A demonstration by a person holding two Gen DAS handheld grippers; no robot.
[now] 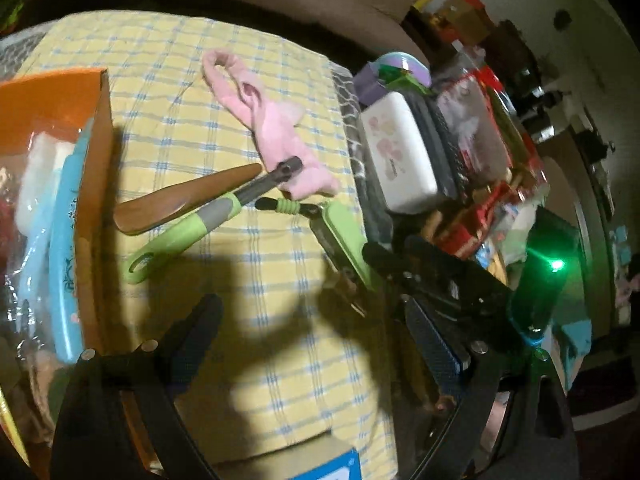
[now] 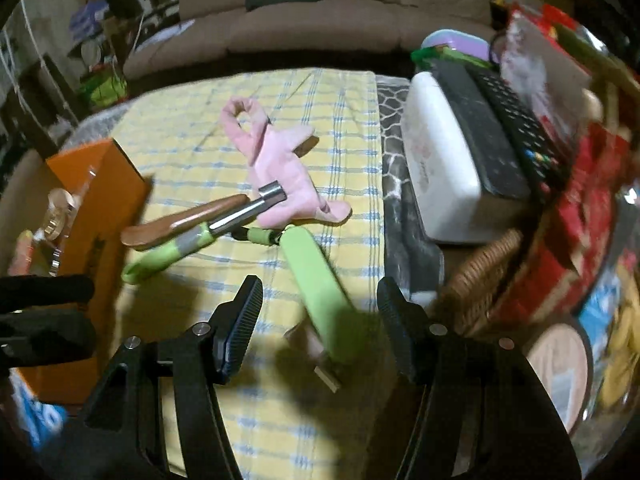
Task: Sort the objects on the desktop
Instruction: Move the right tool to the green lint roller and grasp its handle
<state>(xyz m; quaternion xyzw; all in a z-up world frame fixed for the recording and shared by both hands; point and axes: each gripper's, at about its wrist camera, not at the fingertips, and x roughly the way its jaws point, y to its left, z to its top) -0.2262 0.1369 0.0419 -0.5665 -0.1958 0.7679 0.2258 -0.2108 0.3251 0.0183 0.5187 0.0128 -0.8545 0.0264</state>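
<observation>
Green-handled brush (image 2: 320, 280) between half-open, empty right gripper (image 2: 318, 300) jaws; cord (image 2: 260, 236) may snag corer (image 2: 216, 228) w/ lift.

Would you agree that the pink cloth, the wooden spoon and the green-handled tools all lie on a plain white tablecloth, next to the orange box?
Not quite: the tablecloth is yellow with blue checks, not plain white, as the right wrist view shows. The pink cloth, the wooden spoon and the green-handled tools do lie on it, next to the orange box.

home, living rm | brown sofa (image 2: 304, 28) behind cluttered table w/ checked cloth (image 2: 192, 128)
</observation>
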